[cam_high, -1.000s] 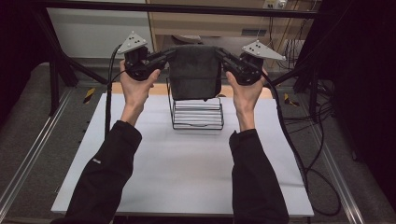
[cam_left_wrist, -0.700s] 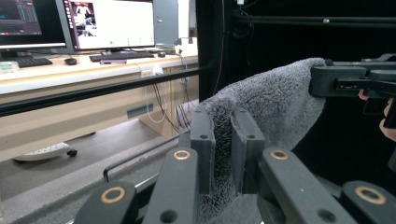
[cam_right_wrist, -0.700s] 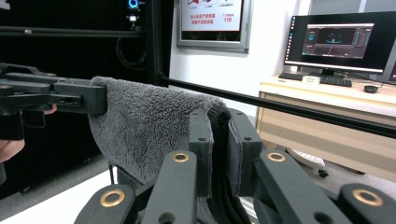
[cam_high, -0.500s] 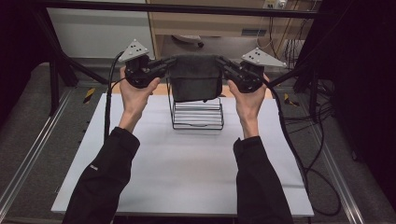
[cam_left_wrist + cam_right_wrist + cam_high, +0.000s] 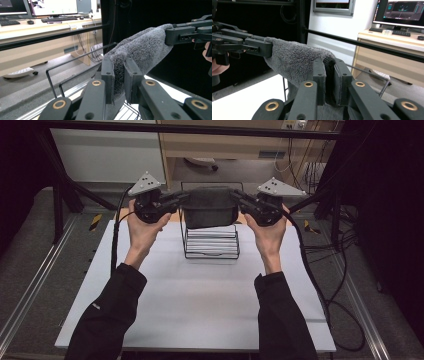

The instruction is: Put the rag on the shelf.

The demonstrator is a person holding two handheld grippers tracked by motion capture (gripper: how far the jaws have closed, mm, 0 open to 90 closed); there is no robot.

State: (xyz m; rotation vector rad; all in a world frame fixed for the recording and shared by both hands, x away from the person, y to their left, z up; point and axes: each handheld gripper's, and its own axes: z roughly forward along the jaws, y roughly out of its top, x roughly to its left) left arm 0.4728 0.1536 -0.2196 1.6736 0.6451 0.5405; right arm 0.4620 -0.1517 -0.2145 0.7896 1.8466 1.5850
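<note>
A dark grey terry-cloth towel [image 5: 210, 207] hangs in the air between the two grippers, held up above a black wire rack [image 5: 210, 242] that stands on the white counter [image 5: 200, 295]. The left gripper [image 5: 176, 199] has its jaws clenched on the towel's left upper edge; in the left gripper view the folded cloth [image 5: 140, 50] is pinched between the two black jaws, with pile bulging out above them. The right gripper [image 5: 239, 199] grasps the opposite upper edge the same way; in the right gripper view the cloth [image 5: 297, 60] curls over and down between its jaws. Each gripper view also shows the other gripper farther off, clamped on the far corner of the towel.

The towel is thick, looped and fuzzy, a uniform charcoal grey. It looks folded, so that its top edge runs as a rounded ridge from one gripper to the other, sagging slightly in the middle, while the rest drapes down in front of the rack's upper part. Through the rack's wires a stack of pale, flat items [image 5: 211, 240] can be seen below the towel.
</note>
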